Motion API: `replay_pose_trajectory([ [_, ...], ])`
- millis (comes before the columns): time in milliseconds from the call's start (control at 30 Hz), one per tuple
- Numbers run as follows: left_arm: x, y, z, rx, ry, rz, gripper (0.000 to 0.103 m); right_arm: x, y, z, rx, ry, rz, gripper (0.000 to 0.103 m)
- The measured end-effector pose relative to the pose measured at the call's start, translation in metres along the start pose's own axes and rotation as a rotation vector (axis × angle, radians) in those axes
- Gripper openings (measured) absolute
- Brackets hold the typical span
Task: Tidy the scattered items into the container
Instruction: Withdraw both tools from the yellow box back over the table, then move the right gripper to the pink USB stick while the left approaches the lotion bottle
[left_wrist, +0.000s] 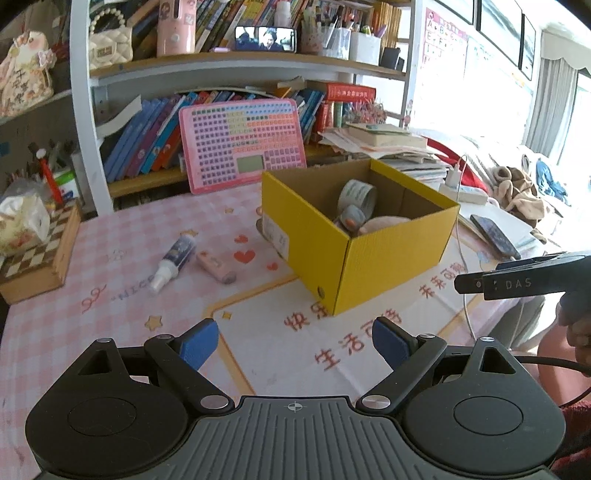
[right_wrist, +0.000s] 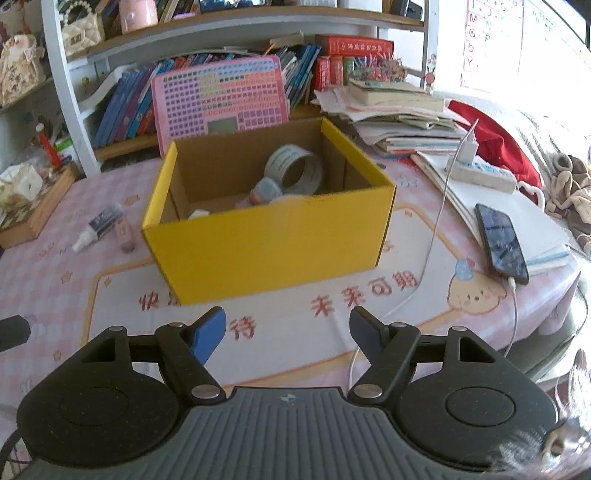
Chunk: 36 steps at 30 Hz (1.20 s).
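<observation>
A yellow cardboard box (left_wrist: 391, 258) (right_wrist: 266, 240) stands open on the pink checked tablecloth; inside lie a tape roll (left_wrist: 357, 195) (right_wrist: 297, 170) and a grey-blue toy (left_wrist: 352, 218) (right_wrist: 267, 192). Left of the box lie a white spray bottle (left_wrist: 173, 262) (right_wrist: 98, 227) and a small pink tube (left_wrist: 216, 266) (right_wrist: 125, 234). My left gripper (left_wrist: 293, 341) hovers open over the mat in front of the box, nothing between its fingers. My right gripper (right_wrist: 287, 332) is open with nothing between its fingers, a little short of the box's near wall. Its body also shows at the right edge (left_wrist: 517, 280) of the left wrist view.
A checkered wooden box (left_wrist: 40, 258) holding a tissue bag sits at the left. A pink keyboard toy (left_wrist: 242, 142) leans on the bookshelf behind the box. A phone (right_wrist: 500, 242) on a charging cable, a power strip (right_wrist: 484, 173) and stacked papers (right_wrist: 399, 122) lie to the right.
</observation>
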<state>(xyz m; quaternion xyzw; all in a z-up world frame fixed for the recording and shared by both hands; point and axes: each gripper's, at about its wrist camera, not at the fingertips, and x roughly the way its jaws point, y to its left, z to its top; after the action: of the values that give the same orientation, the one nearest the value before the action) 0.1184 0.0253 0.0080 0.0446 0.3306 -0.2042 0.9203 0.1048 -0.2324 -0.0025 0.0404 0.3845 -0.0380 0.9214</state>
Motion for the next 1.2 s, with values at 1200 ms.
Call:
replay_pose_trajectory([
  [1200,-0.034,0.053,-0.060,-0.049,0.111,0.077,0.093,-0.001,0.134,-0.045,-0.335,0.116,0.186,0.082],
])
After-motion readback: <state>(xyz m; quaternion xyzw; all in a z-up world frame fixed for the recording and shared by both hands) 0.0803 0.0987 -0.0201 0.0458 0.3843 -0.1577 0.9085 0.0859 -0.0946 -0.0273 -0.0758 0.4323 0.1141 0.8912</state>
